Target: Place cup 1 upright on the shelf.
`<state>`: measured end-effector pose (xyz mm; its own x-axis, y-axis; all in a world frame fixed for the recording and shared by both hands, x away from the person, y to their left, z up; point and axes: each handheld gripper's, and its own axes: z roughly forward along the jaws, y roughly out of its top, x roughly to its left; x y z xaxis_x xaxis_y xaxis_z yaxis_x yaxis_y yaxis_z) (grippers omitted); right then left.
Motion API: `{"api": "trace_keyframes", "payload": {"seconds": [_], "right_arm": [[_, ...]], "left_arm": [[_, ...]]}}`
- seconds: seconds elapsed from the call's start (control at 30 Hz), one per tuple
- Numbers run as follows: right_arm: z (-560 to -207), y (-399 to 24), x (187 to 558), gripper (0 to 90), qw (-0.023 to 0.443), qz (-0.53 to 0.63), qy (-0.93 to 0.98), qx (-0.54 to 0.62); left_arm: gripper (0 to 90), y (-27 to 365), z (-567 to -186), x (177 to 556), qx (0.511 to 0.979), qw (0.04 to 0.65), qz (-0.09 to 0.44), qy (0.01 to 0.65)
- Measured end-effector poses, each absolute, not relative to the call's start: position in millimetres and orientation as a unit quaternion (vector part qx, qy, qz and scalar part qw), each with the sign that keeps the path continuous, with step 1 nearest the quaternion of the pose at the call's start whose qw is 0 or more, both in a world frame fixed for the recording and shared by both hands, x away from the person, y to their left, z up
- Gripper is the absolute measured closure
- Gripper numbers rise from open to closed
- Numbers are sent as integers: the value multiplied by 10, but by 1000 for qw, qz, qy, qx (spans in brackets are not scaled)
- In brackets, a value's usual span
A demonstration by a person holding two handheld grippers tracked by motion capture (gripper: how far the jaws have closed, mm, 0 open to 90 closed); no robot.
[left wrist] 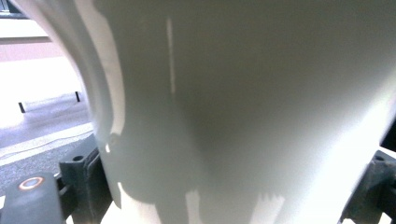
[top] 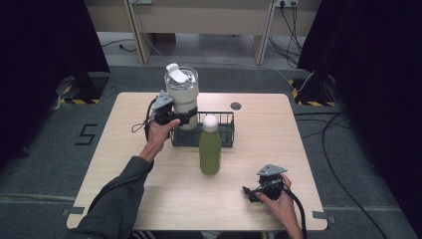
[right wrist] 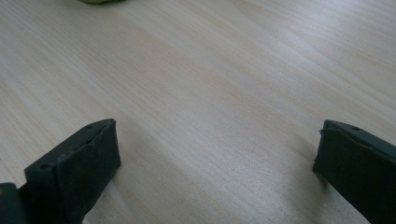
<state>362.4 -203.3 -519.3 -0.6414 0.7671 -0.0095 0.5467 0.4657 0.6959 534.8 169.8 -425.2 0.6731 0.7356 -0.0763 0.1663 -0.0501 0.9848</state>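
Left gripper (top: 185,117) is clamping the lower body of the white tumbler (top: 181,97), holding it upright at the left end of the black wire basket (top: 225,133); whether its base is resting in the basket or hanging just above is unclear. Right gripper (top: 247,193) is idling near the table (top: 149,199) front edge, jaws spread wide, nothing between them. Green bottle (top: 210,152) is standing just in front of the basket.

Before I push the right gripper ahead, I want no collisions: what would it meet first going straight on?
Probably the green bottle: the right gripper, jaws open, points left across the bare table toward it, though depth is unclear.
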Motion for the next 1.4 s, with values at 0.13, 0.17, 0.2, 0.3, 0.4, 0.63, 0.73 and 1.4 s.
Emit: {"api": "trace_keyframes", "payload": {"seconds": [0.13,0.17,0.2,0.3,0.4,0.63,0.73,1.4], "right_arm": [[-5193,-2033,3624,4,163,338,841,390],[-5193,-2033,3624,4,163,338,841,390],[-5193,-2033,3624,3,163,338,841,390],[-5193,-2032,3624,3,163,339,841,390],[-5193,-2032,3624,4,163,339,841,390],[-5193,-2032,3624,4,163,338,841,390],[-5193,-2032,3624,4,163,338,841,390],[-5193,-2032,3624,4,163,339,841,390]], "left_arm": [[110,1696,-4321,5360,687,603,234,332],[110,1698,-4340,5362,687,602,233,333],[110,1700,-4359,5366,688,602,232,334],[110,1707,-4413,5369,688,600,230,338],[110,1714,-4462,5374,690,597,231,339],[110,1714,-4546,5376,694,591,229,342],[110,1714,-4572,5367,695,590,231,340],[101,1677,-4623,5298,697,587,253,325]]}}
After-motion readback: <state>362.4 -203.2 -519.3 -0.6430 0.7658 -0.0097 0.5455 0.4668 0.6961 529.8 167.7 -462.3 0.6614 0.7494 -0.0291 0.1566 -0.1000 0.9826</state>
